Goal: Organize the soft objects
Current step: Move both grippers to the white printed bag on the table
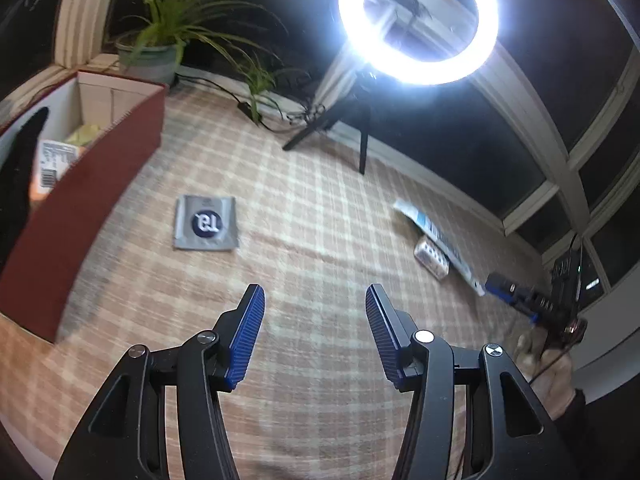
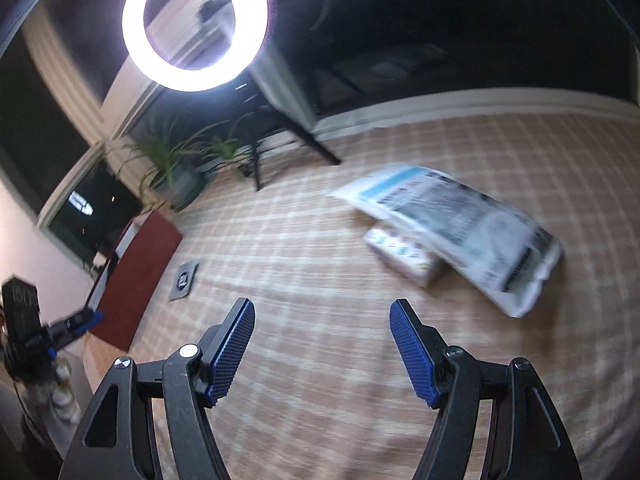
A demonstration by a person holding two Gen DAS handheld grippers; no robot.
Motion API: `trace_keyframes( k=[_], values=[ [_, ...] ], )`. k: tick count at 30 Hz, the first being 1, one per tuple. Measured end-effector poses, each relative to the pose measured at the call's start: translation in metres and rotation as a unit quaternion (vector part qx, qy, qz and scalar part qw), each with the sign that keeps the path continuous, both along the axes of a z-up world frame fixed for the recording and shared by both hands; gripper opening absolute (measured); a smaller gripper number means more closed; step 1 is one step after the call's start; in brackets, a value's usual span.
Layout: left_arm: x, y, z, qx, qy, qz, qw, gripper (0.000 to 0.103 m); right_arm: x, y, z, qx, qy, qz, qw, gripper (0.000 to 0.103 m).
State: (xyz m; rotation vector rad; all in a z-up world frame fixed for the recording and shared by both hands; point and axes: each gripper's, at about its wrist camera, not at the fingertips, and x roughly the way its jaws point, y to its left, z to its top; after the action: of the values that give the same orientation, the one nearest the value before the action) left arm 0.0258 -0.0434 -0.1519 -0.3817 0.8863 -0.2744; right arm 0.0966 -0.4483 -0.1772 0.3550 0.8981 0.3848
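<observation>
1. Left wrist view: my left tool (image 1: 315, 300) hangs released, jaws spread, nothing between them, over the plaid cloth (image 1: 320, 216).
2. Grey sachet (image 1: 205, 222) lies flat on the cloth, far left, near the red box (image 1: 84, 200).
3. Right wrist view: my right tool (image 2: 322, 316) also released, empty.
4. White printed bag (image 2: 460, 220) lies far right, resting partly on a small patterned pack (image 2: 404, 256).

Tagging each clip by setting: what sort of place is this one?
Probably a home room set up for filming: a checked cloth over a broad surface, potted plants by dark windows, and a ring light on a tripod.
</observation>
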Motion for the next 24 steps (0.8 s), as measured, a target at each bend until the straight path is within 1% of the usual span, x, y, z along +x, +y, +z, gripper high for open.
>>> trace_keyframes(
  k=[5,8,11,15,19,22,24],
  values=[
    [0.012,-0.024,-0.009,0.001,0.014,-0.014,0.9998,0.052,0.022,-0.044,0.001,0.042,0.018,-0.012,0.999,0.067],
    [0.025,-0.043,-0.009,0.0,0.019,-0.024,0.9995,0.052,0.039,-0.064,0.002,0.044,0.026,-0.016,0.999,0.067],
    [0.039,-0.062,-0.005,0.001,0.017,-0.038,0.9991,0.052,0.066,-0.087,-0.001,0.054,0.046,-0.014,0.997,0.067],
    [0.072,-0.097,-0.003,0.001,0.016,-0.058,0.9982,0.052,0.097,-0.113,-0.009,0.057,0.064,-0.021,0.996,0.067],
    [0.109,-0.132,-0.011,-0.011,0.032,-0.071,0.9969,0.052,0.126,-0.134,-0.024,0.061,0.086,-0.018,0.994,0.067],
    [0.137,-0.166,-0.022,-0.016,0.047,-0.093,0.9944,0.052,0.142,-0.138,-0.036,0.045,0.097,-0.005,0.994,0.066],
    [0.154,-0.189,-0.035,-0.019,0.065,-0.105,0.9922,0.052,0.15,-0.138,-0.044,0.038,0.106,0.005,0.994,0.067]
  ],
)
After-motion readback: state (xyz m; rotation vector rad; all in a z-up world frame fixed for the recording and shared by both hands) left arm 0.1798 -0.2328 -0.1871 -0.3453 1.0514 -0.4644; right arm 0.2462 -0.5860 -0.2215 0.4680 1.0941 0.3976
